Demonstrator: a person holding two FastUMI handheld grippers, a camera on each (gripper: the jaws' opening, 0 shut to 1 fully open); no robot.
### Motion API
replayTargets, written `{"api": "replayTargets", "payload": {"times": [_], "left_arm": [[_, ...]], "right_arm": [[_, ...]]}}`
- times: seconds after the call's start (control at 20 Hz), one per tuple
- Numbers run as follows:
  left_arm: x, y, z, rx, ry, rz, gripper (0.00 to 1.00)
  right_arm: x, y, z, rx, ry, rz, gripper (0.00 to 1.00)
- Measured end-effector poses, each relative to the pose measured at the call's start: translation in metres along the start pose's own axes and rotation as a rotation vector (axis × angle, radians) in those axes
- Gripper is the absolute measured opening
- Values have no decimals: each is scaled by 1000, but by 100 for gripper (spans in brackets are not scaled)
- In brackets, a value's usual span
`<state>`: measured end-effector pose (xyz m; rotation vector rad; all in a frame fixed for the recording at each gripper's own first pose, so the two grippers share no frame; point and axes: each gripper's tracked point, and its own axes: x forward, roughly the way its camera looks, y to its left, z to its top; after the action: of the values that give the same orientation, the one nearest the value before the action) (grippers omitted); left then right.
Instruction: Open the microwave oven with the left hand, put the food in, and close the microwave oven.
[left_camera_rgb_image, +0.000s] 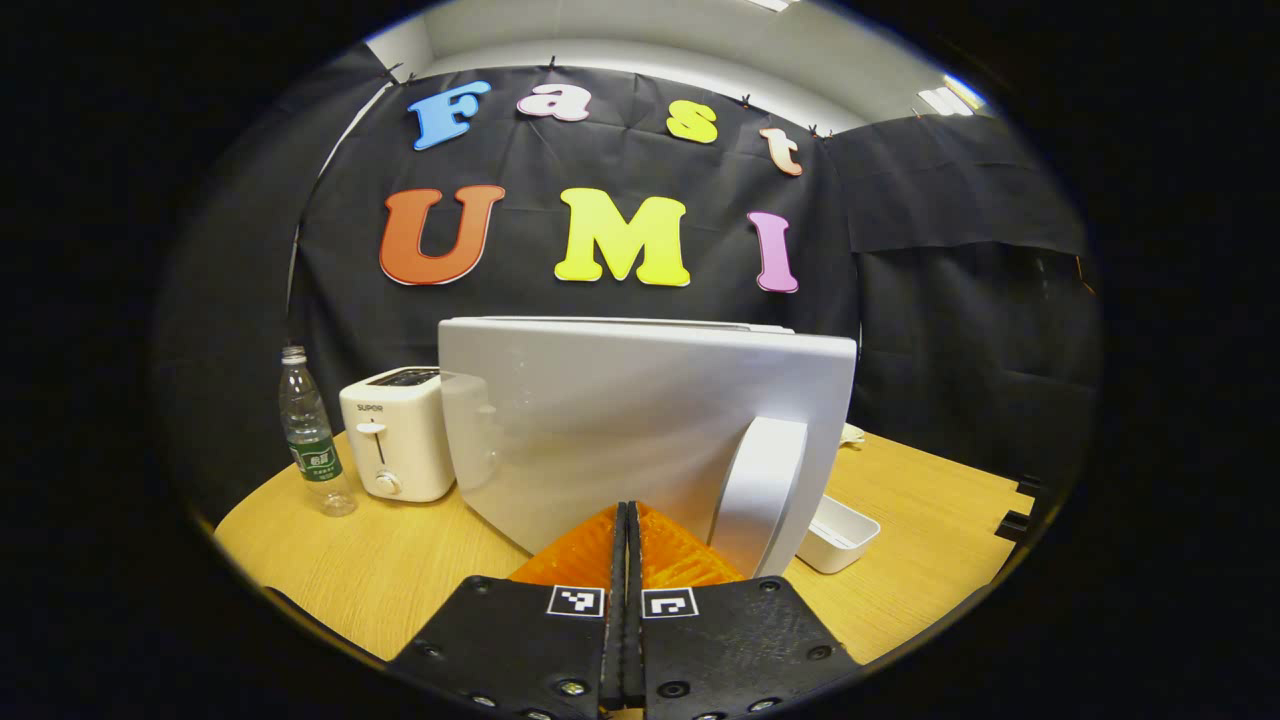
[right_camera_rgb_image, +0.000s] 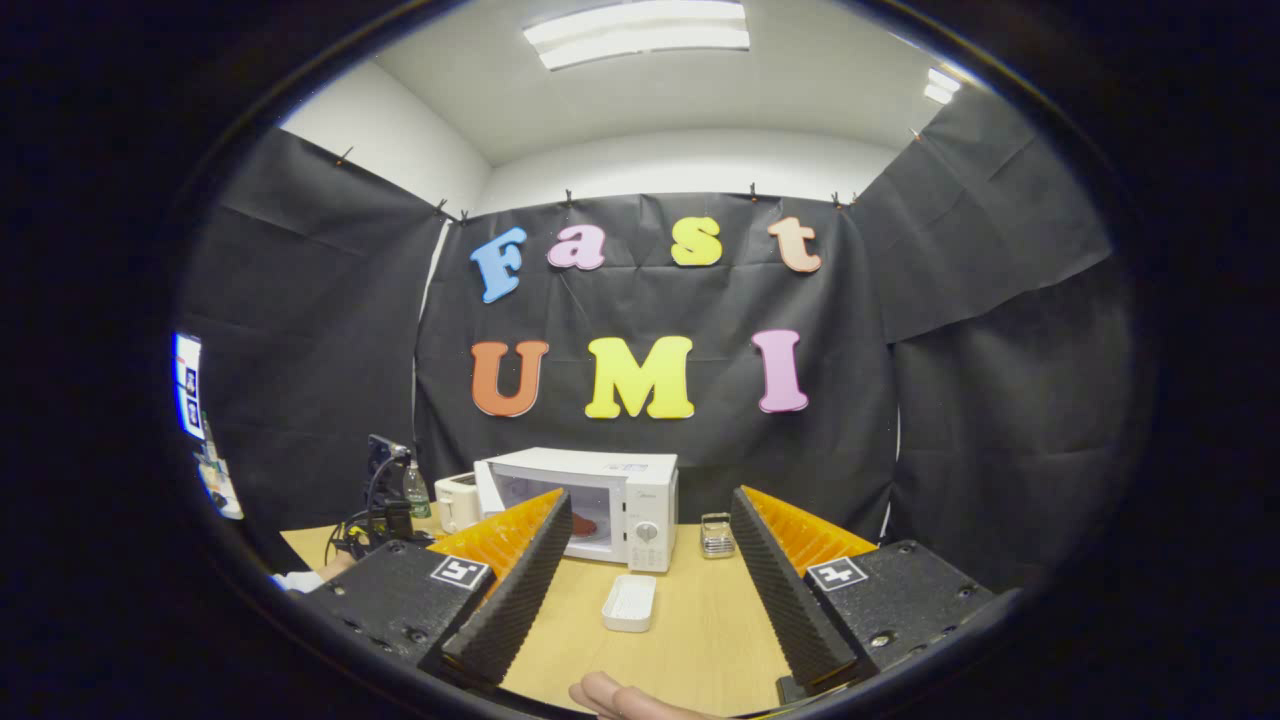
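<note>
The white microwave (right_camera_rgb_image: 640, 495) stands at the back of the wooden table (right_camera_rgb_image: 690, 620). Something red, the food (right_camera_rgb_image: 583, 523), shows through its door window. In the left gripper view the door's pale outer face (left_camera_rgb_image: 600, 420) looms close and slanted, its curved handle (left_camera_rgb_image: 762, 490) at the right. My left gripper (left_camera_rgb_image: 627, 508) is shut with nothing between its fingers, its tips right at the door's lower part. My right gripper (right_camera_rgb_image: 650, 560) hangs open and holds nothing, well back from the microwave. I cannot tell whether the door is ajar or closed.
A white toaster (left_camera_rgb_image: 397, 445) and a water bottle (left_camera_rgb_image: 312, 435) stand left of the microwave. A shallow white tray (right_camera_rgb_image: 630, 603) lies in front of it, and a small glass container (right_camera_rgb_image: 716, 535) is at its right. A fingertip (right_camera_rgb_image: 620, 697) shows at the bottom edge.
</note>
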<state>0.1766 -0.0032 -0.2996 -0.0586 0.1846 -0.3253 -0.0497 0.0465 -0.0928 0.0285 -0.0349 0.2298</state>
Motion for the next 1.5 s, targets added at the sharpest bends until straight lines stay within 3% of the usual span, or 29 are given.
{"api": "replayTargets", "payload": {"times": [0.35,0.4,0.45,0.65,0.7,0.8,1.1,1.15,1.2,1.3,1.35,1.4,1.5], "left_arm": [[47,-27,4,16,18,-23,0],[54,-29,7,19,11,-20,12],[61,-33,9,16,14,-21,0],[87,-44,16,28,23,-12,0],[93,-45,20,33,21,-1,0],[106,-50,24,28,28,10,0],[158,-48,40,-6,25,68,0],[167,-47,41,-2,27,79,0],[175,-45,43,3,25,94,0],[188,-42,47,11,11,132,0],[193,-42,44,7,33,151,13],[192,-43,49,10,13,166,1],[190,-42,47,23,19,180,1]], "right_arm": [[16,-31,-8,10,2,-20,95],[20,-34,-8,10,1,-24,95],[25,-38,-9,10,1,-27,95],[41,-49,-18,1,14,-25,95],[47,-52,-20,1,18,-28,100],[58,-62,-22,2,21,-32,95],[86,-85,-39,8,40,-39,95],[90,-88,-42,12,41,-39,100],[92,-91,-45,18,44,-40,95],[98,-97,-53,29,53,-42,95],[101,-100,-59,33,68,-43,95],[104,-102,-66,36,85,-44,95],[107,-107,-73,46,104,-49,100]]}}
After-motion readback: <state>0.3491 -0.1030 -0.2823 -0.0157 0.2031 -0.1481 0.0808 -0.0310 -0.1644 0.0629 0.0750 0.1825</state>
